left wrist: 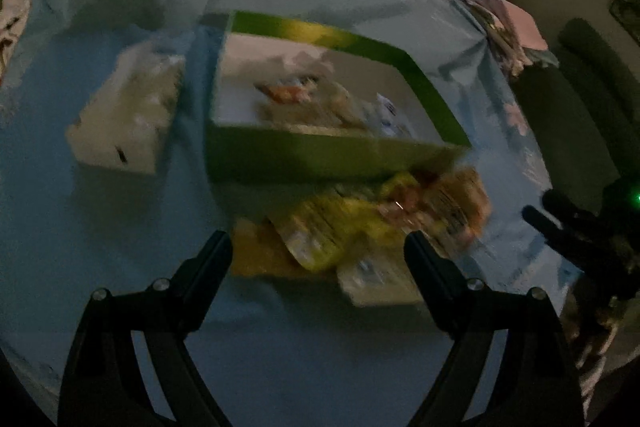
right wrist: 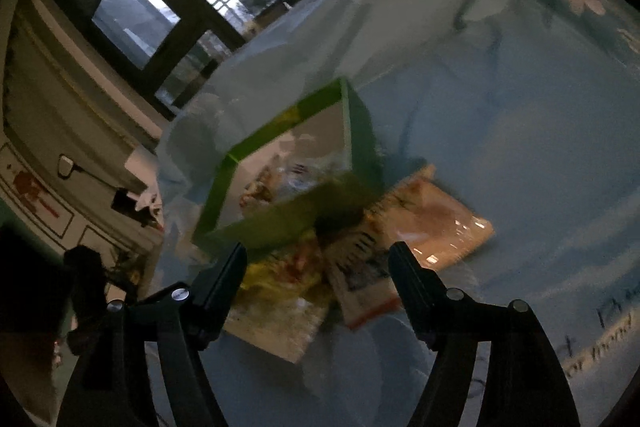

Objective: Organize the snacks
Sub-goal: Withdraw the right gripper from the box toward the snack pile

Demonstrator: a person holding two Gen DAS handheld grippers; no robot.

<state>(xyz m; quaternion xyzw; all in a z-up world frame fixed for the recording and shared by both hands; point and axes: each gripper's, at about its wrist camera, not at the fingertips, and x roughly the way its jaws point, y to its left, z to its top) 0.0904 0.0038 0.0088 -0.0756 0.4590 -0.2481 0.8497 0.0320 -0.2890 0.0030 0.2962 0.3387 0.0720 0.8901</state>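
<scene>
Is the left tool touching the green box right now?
Apart. The left wrist view shows the left tool open over the snack packets, which lie between it and the green box.

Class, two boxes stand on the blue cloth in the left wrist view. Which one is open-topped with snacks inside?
The green box: its top is open, with packets on its white floor. The white box to its left shows none.
</scene>
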